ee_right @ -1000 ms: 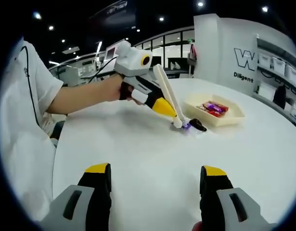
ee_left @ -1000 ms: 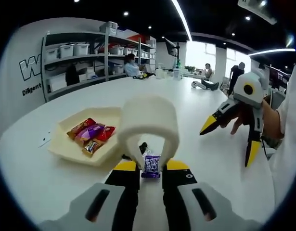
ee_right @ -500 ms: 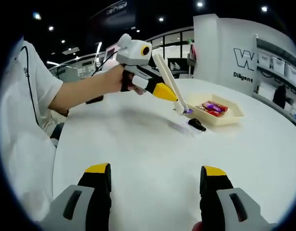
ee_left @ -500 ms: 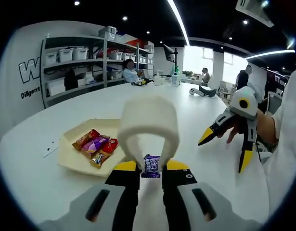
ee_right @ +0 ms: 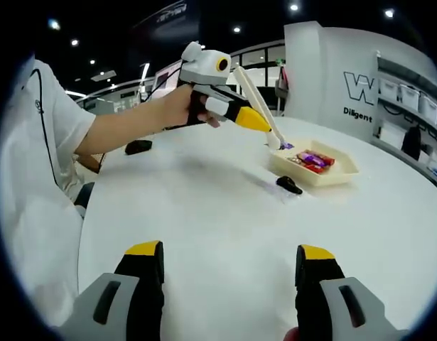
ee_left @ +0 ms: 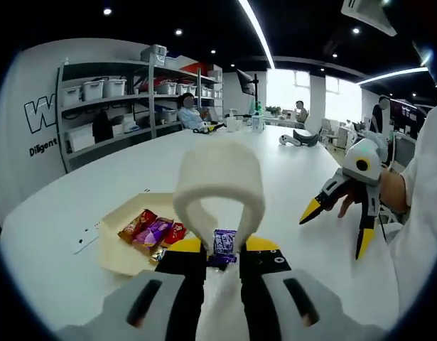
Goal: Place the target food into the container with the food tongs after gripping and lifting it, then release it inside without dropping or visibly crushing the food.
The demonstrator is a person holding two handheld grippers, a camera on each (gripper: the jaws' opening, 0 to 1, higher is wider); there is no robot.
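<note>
The left gripper (ee_left: pixel 222 257) is clenched on the white tongs (ee_left: pixel 219 181), and the tongs' tips pinch a purple-wrapped candy (ee_left: pixel 224 244). In the right gripper view the candy (ee_right: pixel 286 146) hangs clear of the desk (ee_right: pixel 218 220), near the tray's near rim; whether it is quite over the rim yet I cannot tell. The tray (ee_left: pixel 119 250) is a shallow cream container with several wrapped candies (ee_left: pixel 153 231) lying in it. The right gripper (ee_right: pixel 229 259) is released, jaws wide apart and holding nothing, hovering over bare desk well apart from the tray. A small dark object (ee_right: pixel 288 186) lies on the desk just beside the tray. The step in hand looks like the carry: the candy is gripped and lifted, not yet placed. The next move calls for bringing the tips over the tray's open part, lowering close to the candies there, then easing the squeeze so the tongs spread and the piece settles rather than falls. The grip should stay light, since the wrapper could slip or crush.
</note>
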